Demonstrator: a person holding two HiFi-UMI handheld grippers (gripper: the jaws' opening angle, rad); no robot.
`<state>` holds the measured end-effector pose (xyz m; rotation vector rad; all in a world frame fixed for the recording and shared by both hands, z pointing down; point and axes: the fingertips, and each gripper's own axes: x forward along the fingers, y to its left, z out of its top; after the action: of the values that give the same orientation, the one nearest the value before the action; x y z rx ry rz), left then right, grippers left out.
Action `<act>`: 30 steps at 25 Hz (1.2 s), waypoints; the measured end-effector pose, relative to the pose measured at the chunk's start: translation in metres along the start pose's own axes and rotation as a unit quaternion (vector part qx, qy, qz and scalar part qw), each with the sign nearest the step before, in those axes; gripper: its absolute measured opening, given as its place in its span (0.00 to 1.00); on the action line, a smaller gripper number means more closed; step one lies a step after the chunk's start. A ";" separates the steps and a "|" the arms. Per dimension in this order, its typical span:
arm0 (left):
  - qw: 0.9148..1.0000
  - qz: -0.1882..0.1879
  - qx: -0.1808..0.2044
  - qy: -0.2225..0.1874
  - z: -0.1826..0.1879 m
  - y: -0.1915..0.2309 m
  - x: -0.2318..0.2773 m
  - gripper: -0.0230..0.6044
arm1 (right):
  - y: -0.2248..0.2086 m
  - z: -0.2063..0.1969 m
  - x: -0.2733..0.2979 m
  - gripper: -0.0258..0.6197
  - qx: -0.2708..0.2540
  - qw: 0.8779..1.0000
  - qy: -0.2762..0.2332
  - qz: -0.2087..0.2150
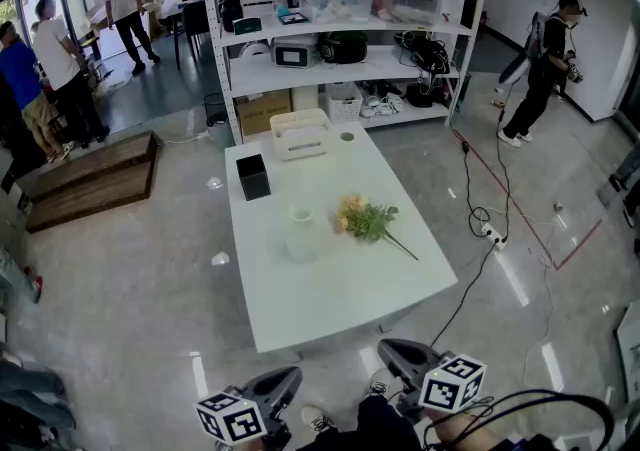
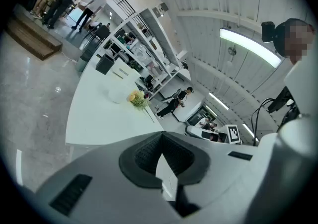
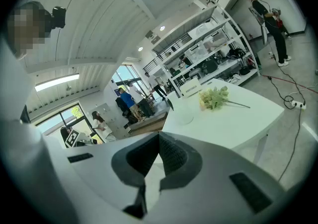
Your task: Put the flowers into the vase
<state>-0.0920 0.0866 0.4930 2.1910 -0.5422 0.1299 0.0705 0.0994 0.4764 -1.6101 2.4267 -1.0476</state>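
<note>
The left gripper [image 2: 160,137] and right gripper [image 3: 159,137] are both pressed together with nothing in them, hanging just short of the white table [image 1: 330,309]. The flowers [image 1: 365,219] are lying flat on it, just right of the pale vase [image 1: 302,235], not in it yet.

Yellow/grn flowers [image 1: 360,217], whitish see-thru vase [image 1: 301,237], white table [image 1: 340,289], blk box [image 1: 253,177], brown wood platform [image 1: 90,179], grey floor [image 1: 130,289]

A white table [image 1: 340,289] carries a black box [image 1: 252,177] and a white basket [image 1: 300,132] near its far end, a loaded shelving rack [image 1: 330,27] stands behind it, a wooden platform [image 1: 90,179] lies on the floor to the left, and a power strip [image 1: 490,233] lies to the right.
</note>
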 end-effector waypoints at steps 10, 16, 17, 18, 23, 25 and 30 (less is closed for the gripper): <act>1.000 -0.002 0.003 0.002 -0.004 -0.005 -0.001 0.04 | 0.001 -0.003 -0.006 0.04 -0.005 1.000 -0.002 -0.005; 1.000 -0.003 0.003 0.003 -0.007 -0.006 -0.001 0.04 | 0.001 -0.003 -0.008 0.04 -0.010 1.000 -0.007 -0.003; 1.000 -0.003 0.003 0.003 -0.007 -0.006 -0.001 0.04 | 0.002 -0.003 -0.008 0.04 -0.010 1.000 -0.007 -0.002; 1.000 -0.003 0.003 0.003 -0.008 -0.006 -0.002 0.04 | 0.002 -0.003 -0.008 0.04 -0.010 1.000 -0.008 -0.002; 1.000 -0.004 0.005 0.000 -0.007 -0.005 -0.007 0.04 | 0.006 -0.007 -0.007 0.04 -0.009 1.000 -0.006 -0.003; 1.000 -0.004 0.006 -0.001 -0.006 -0.006 -0.011 0.04 | 0.008 -0.008 -0.006 0.04 -0.007 1.000 -0.005 -0.004; 1.000 -0.004 0.008 -0.004 -0.007 -0.006 -0.017 0.04 | 0.013 -0.008 -0.006 0.04 -0.021 1.000 -0.003 -0.009</act>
<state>-0.1046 0.1007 0.4882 2.2098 -0.5373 0.1216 0.0598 0.1112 0.4741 -1.6482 2.4514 -0.9999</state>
